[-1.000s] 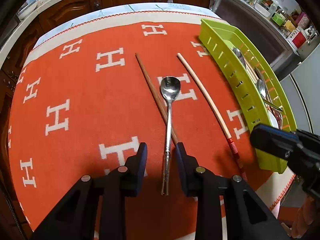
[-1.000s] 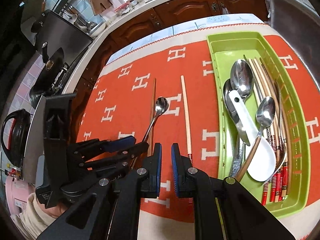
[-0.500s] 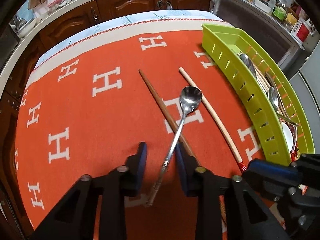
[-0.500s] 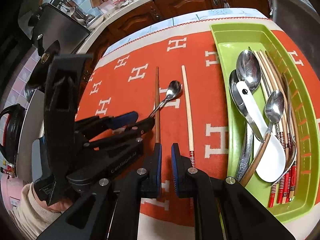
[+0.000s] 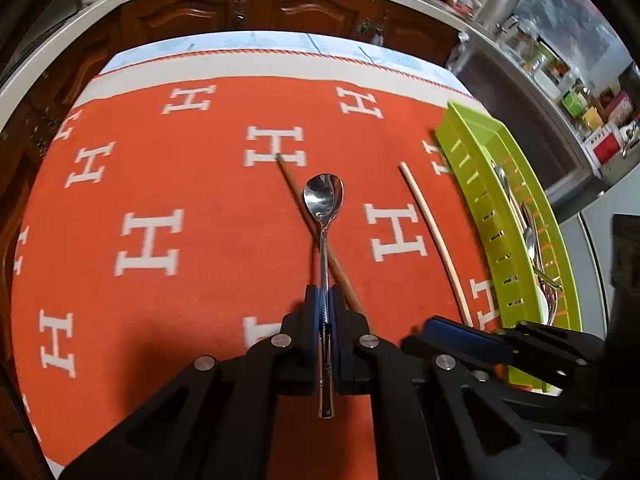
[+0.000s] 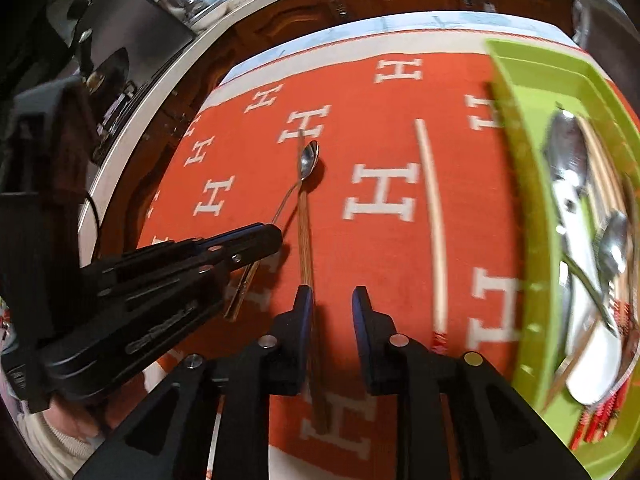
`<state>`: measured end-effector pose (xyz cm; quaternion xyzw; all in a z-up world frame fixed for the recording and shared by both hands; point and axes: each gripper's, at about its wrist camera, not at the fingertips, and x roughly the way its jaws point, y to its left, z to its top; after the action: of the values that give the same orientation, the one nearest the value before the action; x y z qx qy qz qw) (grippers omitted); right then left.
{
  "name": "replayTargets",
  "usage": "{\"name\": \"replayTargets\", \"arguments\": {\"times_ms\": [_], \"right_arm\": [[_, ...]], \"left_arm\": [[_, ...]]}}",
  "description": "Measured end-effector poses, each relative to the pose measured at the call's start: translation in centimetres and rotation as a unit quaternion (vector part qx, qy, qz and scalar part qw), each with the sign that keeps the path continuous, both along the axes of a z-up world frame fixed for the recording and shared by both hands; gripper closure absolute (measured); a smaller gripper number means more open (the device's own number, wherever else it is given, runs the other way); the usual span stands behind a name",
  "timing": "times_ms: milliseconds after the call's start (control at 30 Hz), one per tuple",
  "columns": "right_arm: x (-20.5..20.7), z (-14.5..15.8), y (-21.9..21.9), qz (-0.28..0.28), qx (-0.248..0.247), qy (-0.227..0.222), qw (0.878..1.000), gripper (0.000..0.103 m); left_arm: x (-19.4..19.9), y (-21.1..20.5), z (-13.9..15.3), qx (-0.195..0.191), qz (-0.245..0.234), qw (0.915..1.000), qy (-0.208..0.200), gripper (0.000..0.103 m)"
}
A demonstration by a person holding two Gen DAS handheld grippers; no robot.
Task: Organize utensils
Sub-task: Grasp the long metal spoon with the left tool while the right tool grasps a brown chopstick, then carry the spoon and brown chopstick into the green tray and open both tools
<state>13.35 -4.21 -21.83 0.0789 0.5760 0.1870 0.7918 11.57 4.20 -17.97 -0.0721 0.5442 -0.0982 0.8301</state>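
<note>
A steel spoon [image 5: 323,196] hangs over the orange H-patterned cloth [image 5: 208,184], and my left gripper [image 5: 325,296] is shut on its handle. Under it lies a brown chopstick [image 5: 304,208]. A pale chopstick [image 5: 430,220] rests nearer the green tray [image 5: 472,168]. In the right wrist view my right gripper [image 6: 332,296] is low over the brown chopstick [image 6: 305,232]. Its jaws are opening, and the stick lies between them against the left finger, not pressed. The left gripper [image 6: 264,240] with the spoon [image 6: 310,158] is just left of it.
The green tray [image 6: 532,240] at the right holds several spoons and chopsticks, among them a white ceramic spoon [image 6: 588,320]. A stove [image 6: 120,60] and wooden cabinets [image 5: 280,8] ring the table. A hand in a cream sleeve [image 6: 60,432] holds the left gripper.
The left gripper has shut on the spoon's handle and raised it, swinging the spoon. The right gripper has moved left and down over the brown chopstick, and its jaws have parted.
</note>
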Motion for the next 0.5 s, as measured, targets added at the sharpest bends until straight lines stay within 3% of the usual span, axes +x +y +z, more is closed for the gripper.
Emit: {"name": "replayTargets", "arguments": {"times_ms": [200, 367, 400, 433, 500], "right_arm": [[0.3, -0.5, 3.8, 0.043, -0.020, -0.016, 0.999, 0.082], [-0.4, -0.3, 5.1, 0.057, -0.073, -0.058, 0.994, 0.083], [-0.6, -0.4, 5.1, 0.059, -0.085, -0.059, 0.993, 0.086], [-0.5, -0.9, 5.1, 0.058, -0.097, -0.052, 0.992, 0.095], [-1.0, -0.9, 4.9, 0.058, -0.106, -0.072, 0.990, 0.096]], "left_arm": [[-0.5, 2.3, 0.6, -0.019, 0.025, 0.9994, -0.010, 0.101], [-0.7, 3.0, 1.7, -0.025, 0.031, 0.9990, -0.022, 0.101], [-0.7, 3.0, 2.0, -0.026, 0.030, 0.9989, -0.024, 0.101], [-0.7, 3.0, 2.2, -0.026, 0.030, 0.9989, -0.026, 0.101], [-0.7, 2.8, 2.5, -0.023, 0.029, 0.9989, -0.029, 0.101]]}}
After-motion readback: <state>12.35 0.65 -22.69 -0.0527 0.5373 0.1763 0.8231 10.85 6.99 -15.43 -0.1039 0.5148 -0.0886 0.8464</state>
